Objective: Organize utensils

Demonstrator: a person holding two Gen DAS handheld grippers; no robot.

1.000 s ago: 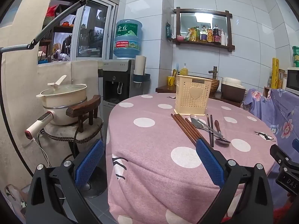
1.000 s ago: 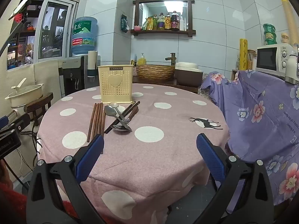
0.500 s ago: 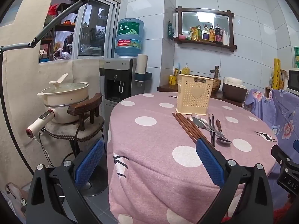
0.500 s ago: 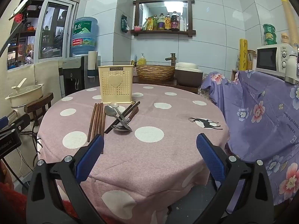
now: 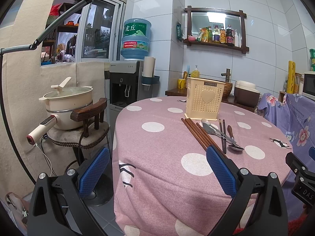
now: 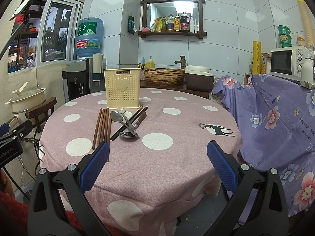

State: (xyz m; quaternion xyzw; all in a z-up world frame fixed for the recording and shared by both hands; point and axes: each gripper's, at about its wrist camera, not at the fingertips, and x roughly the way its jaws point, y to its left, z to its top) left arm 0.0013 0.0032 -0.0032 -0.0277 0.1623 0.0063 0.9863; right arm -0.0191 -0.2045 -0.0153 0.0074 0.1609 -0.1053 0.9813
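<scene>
A cream perforated utensil holder with a heart stands at the back of the round pink polka-dot table; it also shows in the left wrist view. In front of it lie several brown chopsticks, two metal spoons, a dark chopstick pair and a wooden-handled spoon. The brown chopsticks and spoons show in the left wrist view too. My left gripper is open and empty at the table's near left edge. My right gripper is open and empty above the near edge.
A chair with an electric pot stands left of the table. A water dispenser is behind it. A purple floral cover drapes furniture on the right, with a microwave above. A woven basket sits behind the table.
The left wrist view has shifted slightly, the table sitting a little further right and nearer. The right gripper has barely moved. Both stay open.
</scene>
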